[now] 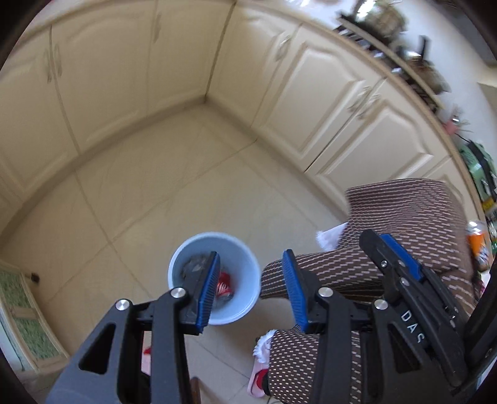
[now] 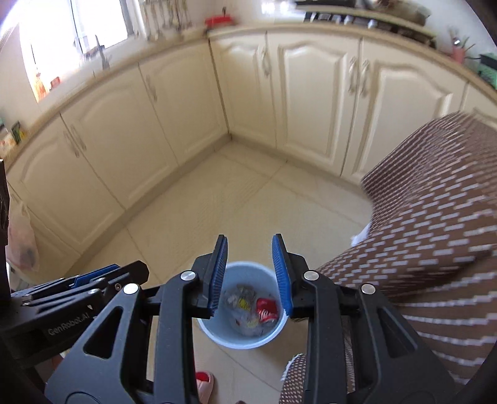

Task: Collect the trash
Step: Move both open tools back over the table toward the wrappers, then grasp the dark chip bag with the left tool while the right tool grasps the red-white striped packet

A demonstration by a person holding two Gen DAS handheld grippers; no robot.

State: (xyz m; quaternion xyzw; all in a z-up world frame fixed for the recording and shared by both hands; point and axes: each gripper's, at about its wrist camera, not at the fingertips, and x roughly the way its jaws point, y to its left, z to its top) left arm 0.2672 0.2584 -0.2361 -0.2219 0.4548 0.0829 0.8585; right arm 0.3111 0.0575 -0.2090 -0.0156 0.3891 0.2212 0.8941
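Note:
A pale blue bin (image 1: 248, 264) stands on the tiled floor below both grippers; it also shows in the right wrist view (image 2: 245, 342). Inside lie a crushed red can (image 1: 224, 285) (image 2: 266, 309) and crumpled wrappers (image 2: 240, 300). My left gripper (image 1: 252, 281) is open and empty, held high above the bin's right side. My right gripper (image 2: 250, 276) is open and empty, straight above the bin. The right gripper also shows in the left wrist view (image 1: 400, 264), and the left one in the right wrist view (image 2: 80, 286).
Cream cabinet doors (image 2: 310, 93) meet in a corner ahead. The person's patterned brown legs (image 2: 428, 236) fill the right side, with slippered feet (image 1: 257, 376) near the bin. A plastic bag (image 2: 20, 242) hangs at the left. The counter (image 2: 372, 18) holds clutter.

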